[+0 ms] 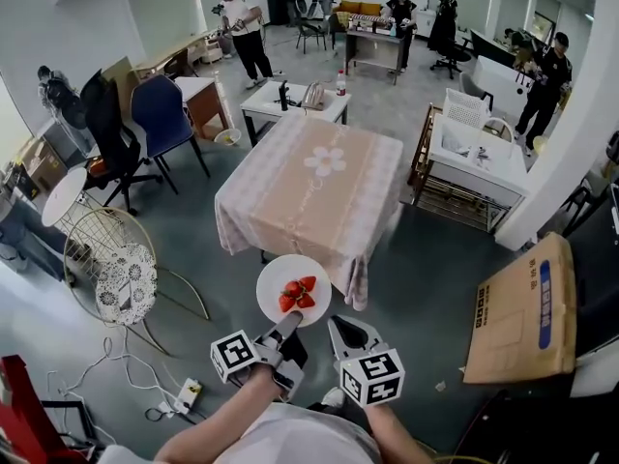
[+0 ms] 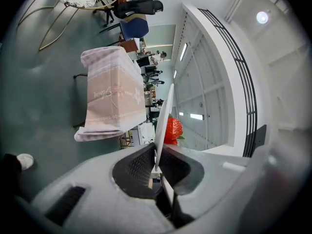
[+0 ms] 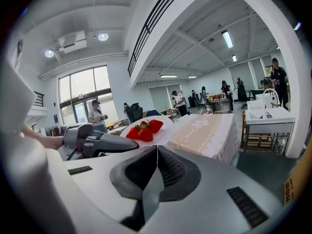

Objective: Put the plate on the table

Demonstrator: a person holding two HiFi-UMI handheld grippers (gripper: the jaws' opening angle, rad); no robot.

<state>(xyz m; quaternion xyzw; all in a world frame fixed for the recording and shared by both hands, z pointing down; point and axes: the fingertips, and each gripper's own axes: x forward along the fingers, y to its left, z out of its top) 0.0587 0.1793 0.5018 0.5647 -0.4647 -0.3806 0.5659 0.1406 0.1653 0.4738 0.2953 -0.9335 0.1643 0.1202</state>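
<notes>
A white plate (image 1: 292,289) with strawberries (image 1: 299,295) on it hangs in the air just short of the near edge of the table (image 1: 314,174), which wears a pink cloth with a flower print. My left gripper (image 1: 287,326) is shut on the plate's near rim. In the left gripper view the plate (image 2: 163,121) stands edge-on between the jaws, with the strawberries (image 2: 173,129) beyond. My right gripper (image 1: 340,329) is beside it on the right, shut and empty. The right gripper view shows the plate (image 3: 148,129) and the left gripper (image 3: 92,143) to its left.
A wire chair (image 1: 111,259) stands at the left, a cardboard box (image 1: 522,312) at the right. Cables and a power strip (image 1: 187,392) lie on the floor near my left. Office chairs (image 1: 160,114), desks and several people stand further back. A white rack (image 1: 474,158) is right of the table.
</notes>
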